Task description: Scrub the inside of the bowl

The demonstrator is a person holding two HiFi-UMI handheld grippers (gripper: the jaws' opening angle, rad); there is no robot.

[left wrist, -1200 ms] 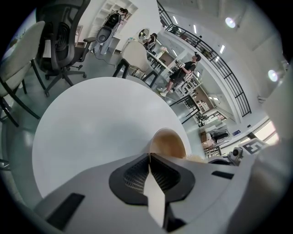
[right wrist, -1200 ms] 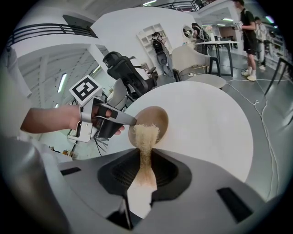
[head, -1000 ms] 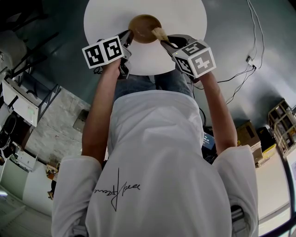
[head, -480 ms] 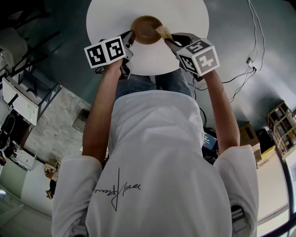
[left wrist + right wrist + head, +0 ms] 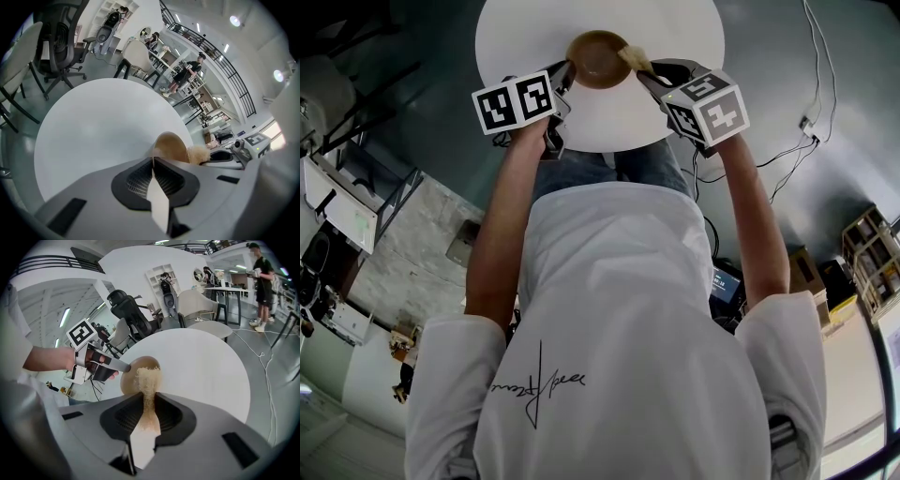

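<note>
A brown wooden bowl [image 5: 598,58] stands on the round white table [image 5: 675,28], near its front edge. My left gripper [image 5: 564,71] is shut on the bowl's left rim; in the left gripper view the jaws [image 5: 152,159] pinch the thin rim of the bowl [image 5: 171,147]. My right gripper [image 5: 645,73] is shut on a tan fibrous scrubber [image 5: 634,58] that lies at the bowl's right rim. In the right gripper view the scrubber [image 5: 147,378] sticks out from the jaws [image 5: 146,397] over the bowl [image 5: 131,378], with the left gripper [image 5: 101,363] beyond it.
The person's legs are under the table's near edge. Cables [image 5: 806,103] run across the grey floor at the right, and boxes [image 5: 811,277] stand lower right. Office chairs [image 5: 56,37], other tables and standing people [image 5: 262,268] are farther off.
The right gripper has shifted slightly to the right and away with the scrubber, from over the bowl's inside toward its right rim. The left gripper keeps its hold on the rim.
</note>
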